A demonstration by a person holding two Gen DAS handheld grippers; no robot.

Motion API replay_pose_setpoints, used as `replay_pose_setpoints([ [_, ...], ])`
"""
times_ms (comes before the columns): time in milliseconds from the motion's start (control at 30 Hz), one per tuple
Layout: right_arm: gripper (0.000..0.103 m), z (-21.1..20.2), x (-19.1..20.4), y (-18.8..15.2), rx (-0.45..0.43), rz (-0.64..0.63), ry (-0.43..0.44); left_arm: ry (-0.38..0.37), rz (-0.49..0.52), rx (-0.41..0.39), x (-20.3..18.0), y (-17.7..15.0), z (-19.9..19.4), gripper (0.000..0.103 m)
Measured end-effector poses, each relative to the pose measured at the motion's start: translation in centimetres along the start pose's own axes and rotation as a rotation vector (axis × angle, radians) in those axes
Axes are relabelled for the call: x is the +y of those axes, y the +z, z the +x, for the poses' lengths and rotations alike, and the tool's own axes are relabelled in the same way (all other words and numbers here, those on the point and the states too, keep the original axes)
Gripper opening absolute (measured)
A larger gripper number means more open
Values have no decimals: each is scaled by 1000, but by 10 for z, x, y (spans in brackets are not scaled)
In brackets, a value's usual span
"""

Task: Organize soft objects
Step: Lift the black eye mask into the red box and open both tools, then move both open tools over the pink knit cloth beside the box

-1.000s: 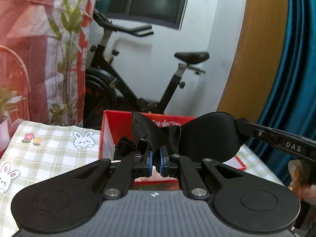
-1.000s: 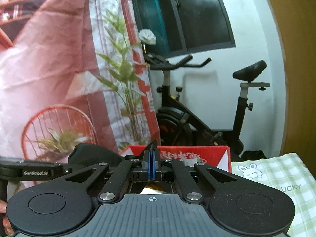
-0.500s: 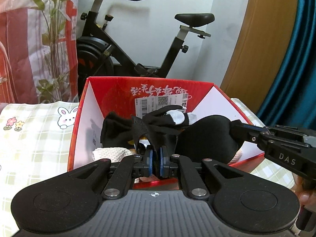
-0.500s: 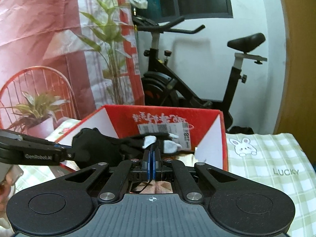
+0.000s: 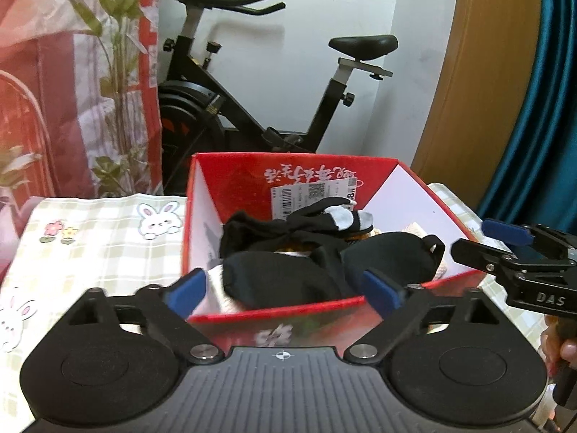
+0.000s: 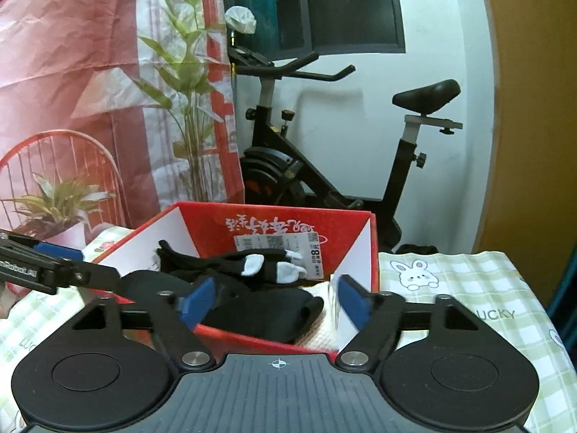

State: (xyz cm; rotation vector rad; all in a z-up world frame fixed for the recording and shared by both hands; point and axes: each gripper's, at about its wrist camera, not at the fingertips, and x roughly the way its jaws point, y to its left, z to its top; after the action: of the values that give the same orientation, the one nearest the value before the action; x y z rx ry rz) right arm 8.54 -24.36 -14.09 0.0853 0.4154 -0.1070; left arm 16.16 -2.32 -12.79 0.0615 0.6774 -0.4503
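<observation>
A black eye mask (image 5: pixel 288 278) lies in the red cardboard box (image 5: pixel 230 180) on top of a black glove with grey fingertips (image 5: pixel 324 216) and a white cloth (image 5: pixel 220 296). My left gripper (image 5: pixel 285 288) is open and empty just in front of the box's near wall. My right gripper (image 6: pixel 274 299) is open and empty at the box's near right corner. The mask (image 6: pixel 263 310), glove (image 6: pixel 252 263) and box (image 6: pixel 274 216) also show in the right wrist view. The right gripper's fingers (image 5: pixel 505 234) show at the right of the left wrist view.
The box stands on a table with a green checked bunny cloth (image 5: pixel 93 231). An exercise bike (image 5: pixel 252 108) stands behind the table by a white wall. A red and white plant-print curtain (image 6: pixel 90 90) hangs at the left. A teal curtain (image 5: pixel 541 108) hangs at the right.
Both grippers have opened and let go of the black eye mask, which now lies in the box. Both have pulled back slightly from the box.
</observation>
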Motion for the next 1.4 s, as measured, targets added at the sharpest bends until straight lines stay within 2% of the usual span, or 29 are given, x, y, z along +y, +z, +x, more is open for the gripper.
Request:
replay_pose_setpoints([
  [33,92,-5,2,-2,0,2,-9,1,1,-7,1,-3,-6,100],
  [167,103,-25,7,-14,-16,39,8,5,-23,-5,4,-17,-25,103],
  [267,103,-37,11,-27,-15,55,5,13,-48,5,8,-34,-36,103],
  [367,103,-50,18,-45,-15,46,-45,-8,-65,2,13,-53,-45,103],
  [467,103,-60,21,-64,5,43,-12,-25,-103,29,20,-72,-49,103],
  [633,103,-66,24,-97,115,44,-26,-13,-186,44,34,-100,-51,103],
  [800,103,-67,29,-123,227,27,-40,58,-164,85,35,-117,-42,103],
  [1033,103,-60,36,-143,343,-9,-47,65,-161,128,31,-133,-33,103],
  [1400,103,-35,28,-146,394,-6,-75,82,-186,191,33,-149,-14,103],
])
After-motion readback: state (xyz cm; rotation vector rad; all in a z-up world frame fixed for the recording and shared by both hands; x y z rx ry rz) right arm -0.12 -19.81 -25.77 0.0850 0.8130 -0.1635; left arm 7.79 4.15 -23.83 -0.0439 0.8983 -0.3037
